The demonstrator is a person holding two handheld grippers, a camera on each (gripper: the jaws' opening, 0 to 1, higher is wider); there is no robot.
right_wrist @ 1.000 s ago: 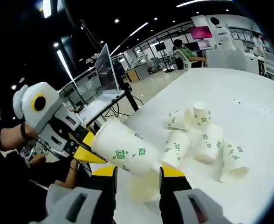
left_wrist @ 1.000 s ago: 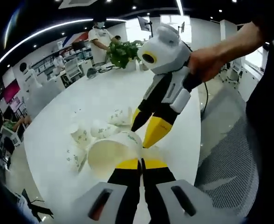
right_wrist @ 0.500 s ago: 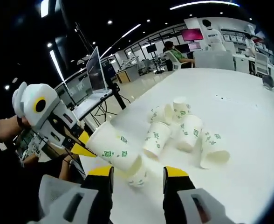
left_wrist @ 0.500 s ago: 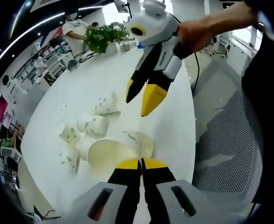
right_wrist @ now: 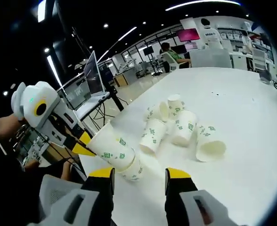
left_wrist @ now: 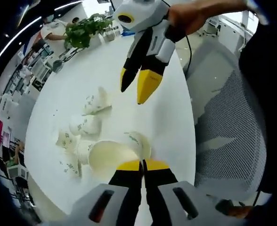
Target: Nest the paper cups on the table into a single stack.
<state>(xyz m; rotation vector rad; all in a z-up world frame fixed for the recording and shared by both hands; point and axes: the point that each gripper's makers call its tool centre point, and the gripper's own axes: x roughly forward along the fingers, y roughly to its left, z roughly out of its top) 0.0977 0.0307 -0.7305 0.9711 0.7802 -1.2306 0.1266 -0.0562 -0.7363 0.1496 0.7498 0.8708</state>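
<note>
We hold the nested cup pair [right_wrist: 114,151] at lower left of the right gripper view, clamped at the rim by the left gripper [right_wrist: 84,145]. Since a second ago, the right gripper [right_wrist: 139,175] has released it and backed off, jaws parted and empty. One nesting is likely complete. The loose cups [right_wrist: 176,123] lie clustered at centre on the white table [right_wrist: 242,94], awaiting pickup.

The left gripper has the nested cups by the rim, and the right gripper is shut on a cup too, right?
Half wrong. The right gripper is open and empty, as the right gripper view shows. The left gripper does pinch the nested cups by the rim.
</note>
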